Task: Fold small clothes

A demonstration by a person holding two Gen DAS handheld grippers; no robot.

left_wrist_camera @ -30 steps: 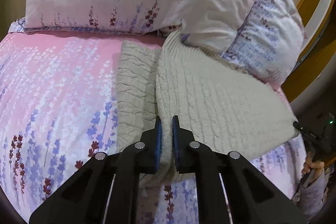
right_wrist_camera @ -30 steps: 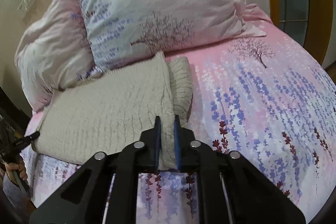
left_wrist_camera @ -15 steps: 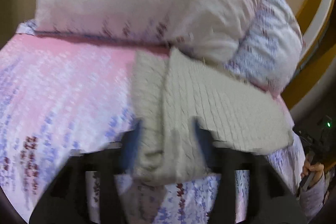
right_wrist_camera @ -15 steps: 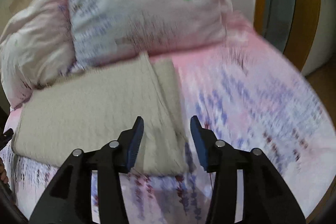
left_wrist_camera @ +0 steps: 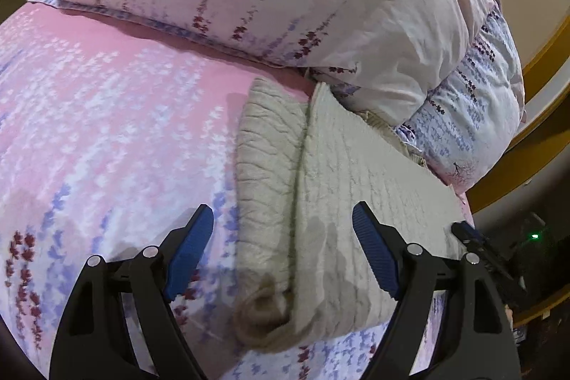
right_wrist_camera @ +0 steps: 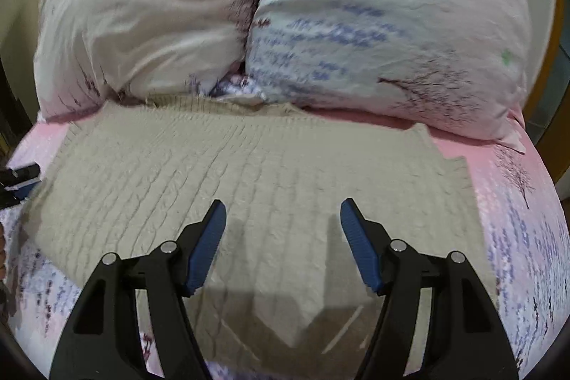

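Note:
A beige cable-knit sweater (left_wrist_camera: 342, 194) lies folded on the pink floral bedsheet (left_wrist_camera: 107, 130), its sleeve folded in along the left side with the rolled cuff (left_wrist_camera: 263, 312) at the near edge. My left gripper (left_wrist_camera: 283, 248) is open and empty just above that near edge. In the right wrist view the sweater (right_wrist_camera: 249, 173) spreads flat across the bed. My right gripper (right_wrist_camera: 283, 237) is open and empty above its near half. The other gripper's tip (right_wrist_camera: 21, 177) shows at the sweater's left edge.
Two large floral pillows (right_wrist_camera: 374, 24) (right_wrist_camera: 142, 24) stand behind the sweater and touch its far edge. A yellow-brown wooden frame (left_wrist_camera: 534, 145) runs along the right of the bed. The bed's edge drops off near the sweater's right end (left_wrist_camera: 463, 212).
Both grippers were shut on the sweater's near edge, then opened and let it go. The right gripper has swung left and now faces the sweater square on.

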